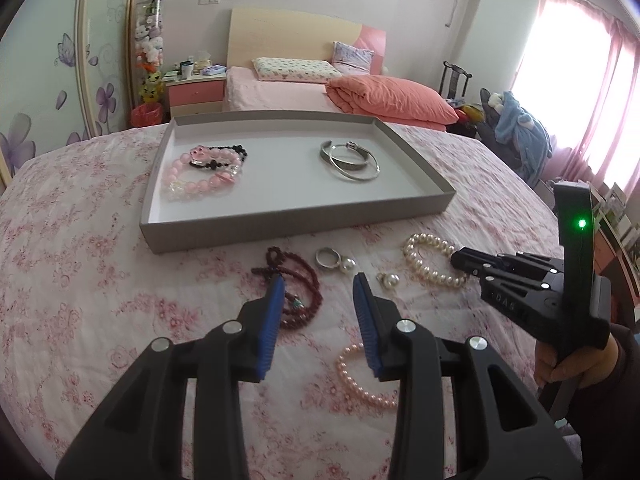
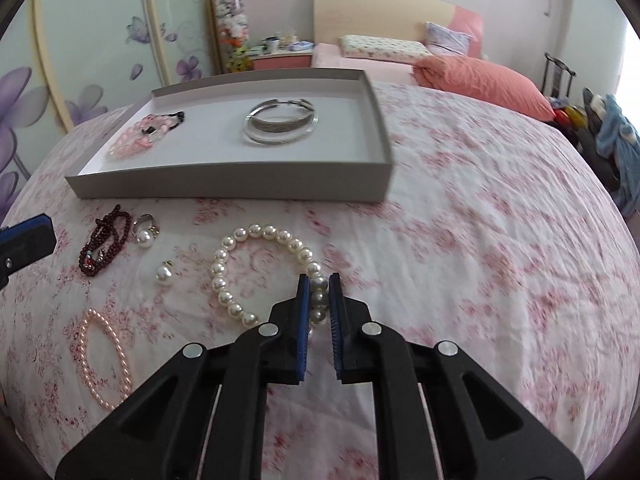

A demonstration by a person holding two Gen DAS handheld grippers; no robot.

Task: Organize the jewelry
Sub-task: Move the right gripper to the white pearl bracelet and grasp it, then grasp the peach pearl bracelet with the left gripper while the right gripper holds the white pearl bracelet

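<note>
now the white pearl bracelet [image 2: 256, 276] lies on the floral bedspread [image 2: 460, 240] in front of the grey tray [image 2: 224, 180], and my right claw [image 2: 319, 292] is clamped on its near beads. my left claw [image 1: 319, 286] hangs partly open over the dark red bead string [image 1: 298, 292], gripping nothing. bangles [image 1: 350, 160] and pink beads [image 1: 200, 174] sit in the tray.

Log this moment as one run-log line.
right gripper: shut on white pearl bracelet | left gripper: open, above red bead necklace | tray: bangles, pink beads
</note>
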